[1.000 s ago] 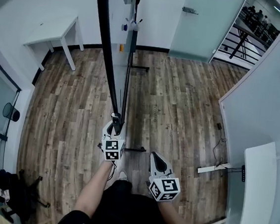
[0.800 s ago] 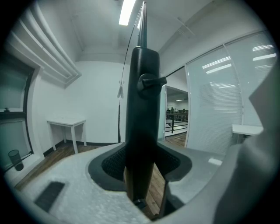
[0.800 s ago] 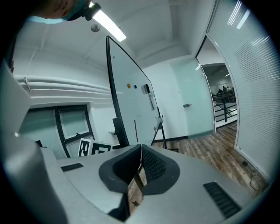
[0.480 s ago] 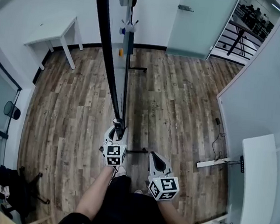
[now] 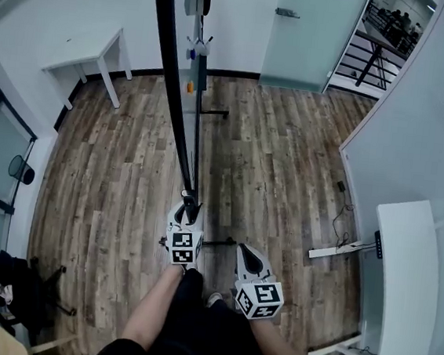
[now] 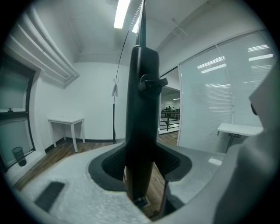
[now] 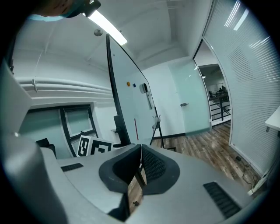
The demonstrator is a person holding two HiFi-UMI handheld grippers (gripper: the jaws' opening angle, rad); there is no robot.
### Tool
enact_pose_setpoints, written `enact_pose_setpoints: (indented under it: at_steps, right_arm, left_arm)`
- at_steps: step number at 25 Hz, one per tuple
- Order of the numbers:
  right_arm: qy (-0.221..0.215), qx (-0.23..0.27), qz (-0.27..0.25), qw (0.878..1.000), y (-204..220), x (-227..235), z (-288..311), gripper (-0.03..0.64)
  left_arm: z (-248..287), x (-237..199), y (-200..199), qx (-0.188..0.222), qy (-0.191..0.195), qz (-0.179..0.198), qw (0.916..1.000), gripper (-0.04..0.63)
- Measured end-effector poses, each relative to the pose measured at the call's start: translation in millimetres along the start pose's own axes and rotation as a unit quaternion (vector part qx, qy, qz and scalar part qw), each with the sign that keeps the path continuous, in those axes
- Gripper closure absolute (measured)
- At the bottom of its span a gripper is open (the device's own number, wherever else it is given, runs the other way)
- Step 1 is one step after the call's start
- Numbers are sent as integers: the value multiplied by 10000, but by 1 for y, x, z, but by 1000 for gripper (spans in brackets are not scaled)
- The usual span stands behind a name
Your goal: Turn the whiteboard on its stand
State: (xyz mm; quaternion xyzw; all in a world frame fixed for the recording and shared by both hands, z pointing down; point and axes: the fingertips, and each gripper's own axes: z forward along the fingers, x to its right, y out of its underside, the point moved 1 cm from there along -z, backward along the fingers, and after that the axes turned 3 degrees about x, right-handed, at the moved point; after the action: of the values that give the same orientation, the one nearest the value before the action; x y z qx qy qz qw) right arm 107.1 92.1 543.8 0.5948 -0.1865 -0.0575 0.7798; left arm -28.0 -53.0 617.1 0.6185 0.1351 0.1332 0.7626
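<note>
We see the whiteboard (image 5: 173, 89) edge-on, its black frame running from the far wall toward us over the wooden floor (image 5: 286, 164), left of the room's middle, with a foot bar (image 5: 213, 113) of its stand lying across the floor at the far end. Our left gripper (image 5: 188, 209) is clamped on the black upright (image 6: 141, 131) at the stand's near end, pads pressing both its sides below a knob (image 6: 151, 82). Our right gripper (image 5: 250, 254) hangs just right of it, apart from the board, jaws closed together on nothing.
</note>
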Motion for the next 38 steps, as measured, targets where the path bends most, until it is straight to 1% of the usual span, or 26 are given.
enact_pose_setpoints:
  at_steps: [7,12,30,38]
  right_arm:
    - [-15,-92,41,9999,14,5,-36,603]
    - [61,-102,99,9999,17,4,-53,603]
    - [413,19,116,9991,22,-18,-99,603]
    - [573,62,142,9982,24,-17,-115,603]
  left_arm:
    - [-28,26,8,-54,33,28,10000,399]
    - [-46,41,13,-129,194,36,9997,400]
    - [-107,82,31,-176,440,142,9988,402]
    - [-128,95,36,-225,488,127,9985,402]
